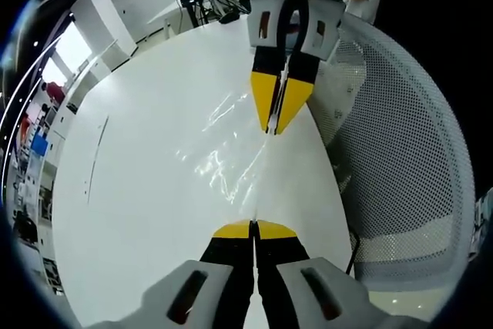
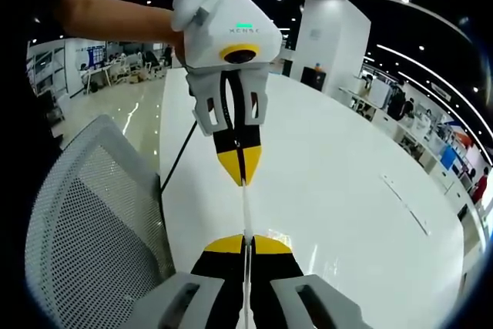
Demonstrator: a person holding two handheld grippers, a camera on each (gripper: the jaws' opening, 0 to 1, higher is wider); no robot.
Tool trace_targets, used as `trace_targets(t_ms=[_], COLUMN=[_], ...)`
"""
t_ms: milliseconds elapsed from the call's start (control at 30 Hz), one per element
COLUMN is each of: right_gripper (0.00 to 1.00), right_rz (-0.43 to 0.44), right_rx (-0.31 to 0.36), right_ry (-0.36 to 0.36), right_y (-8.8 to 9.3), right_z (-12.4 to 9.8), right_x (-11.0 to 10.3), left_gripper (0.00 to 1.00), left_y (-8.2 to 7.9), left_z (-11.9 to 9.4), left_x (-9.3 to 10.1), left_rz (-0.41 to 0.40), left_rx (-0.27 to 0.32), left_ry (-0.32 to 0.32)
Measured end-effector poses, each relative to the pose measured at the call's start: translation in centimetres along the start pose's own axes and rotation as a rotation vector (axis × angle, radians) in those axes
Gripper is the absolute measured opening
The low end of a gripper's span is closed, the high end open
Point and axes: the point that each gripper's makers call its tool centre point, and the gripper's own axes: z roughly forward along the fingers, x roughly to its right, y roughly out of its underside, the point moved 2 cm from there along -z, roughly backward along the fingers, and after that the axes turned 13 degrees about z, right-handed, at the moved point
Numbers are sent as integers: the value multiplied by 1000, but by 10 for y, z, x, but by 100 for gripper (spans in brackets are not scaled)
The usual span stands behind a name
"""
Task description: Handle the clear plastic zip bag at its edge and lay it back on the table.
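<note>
While stretched between both tools: clear bag (image 1: pixel 231 156) held off the white table (image 1: pixel 154 213), pinched at two opposite edges.

Left gripper (image 1: pixel 253 226): yellow tips pressed together at the bottom of the left gripper view, clamped on the near edge of the bag; no gap visible between the jaws.

Right gripper (image 2: pixel 246 242): yellow tips closed tight on the bag's edge at the bottom of the right gripper view; thin film squeezed between them.

Bag from the left gripper view: transparent, wrinkled, glinting with reflections; spread wide toward the left of the line joining the two tools, above the tabletop; whether any part touches the table, cannot tell.

Bag from the right gripper view: seen edge-on as a narrow pale strip running straight from one pair of tips to the other.

Opposite tool in the left gripper view: white body, black fingers, yellow tips, pointing down from the top, closed on the far edge.

Opposite tool in the right gripper view: same build, green light on its housing, gripped by a hand (image 2: pixel 100 17) entering from the upper left.

Table: large, white, glossy, rounded at the edge.

Chair (image 1: pixel 400 167): grey mesh back, just beside the table edge.

Cable (image 2: pixel 179 152): dark, lying along the table near its edge.

Background: open office with desks, white columns, ceiling lights.
</note>
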Motion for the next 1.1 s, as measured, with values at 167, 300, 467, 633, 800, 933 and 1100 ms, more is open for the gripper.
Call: trace_targets(t_ms=[167,300,467,633,800,933,1100], right_gripper=[0,0,0,0,0,0,0], right_rz=[0,2,4,5,7,10,10], right_rx=[2,2,1,2,4,3,2], right_ry=[0,1,1,2,3,4,5], right_y=[0,0,0,0,0,0,1], right_z=[0,-1,-1,-1,-2,-2,-2], right_x=[0,0,-1,-1,0,0,0], left_gripper=[0,0,0,0,0,0,0], left_y=[1,3,5,5,7,8,11], left_z=[0,0,0,-1,-2,-3,-3], left_x=[0,0,1,1,0,0,1], left_rz=[0,-3,-8,-9,-10,-11,-13], left_rx=[-1,-6,-8,-9,-10,-13,-17], left_ry=[-3,-2,0,-1,-3,-3,-1])
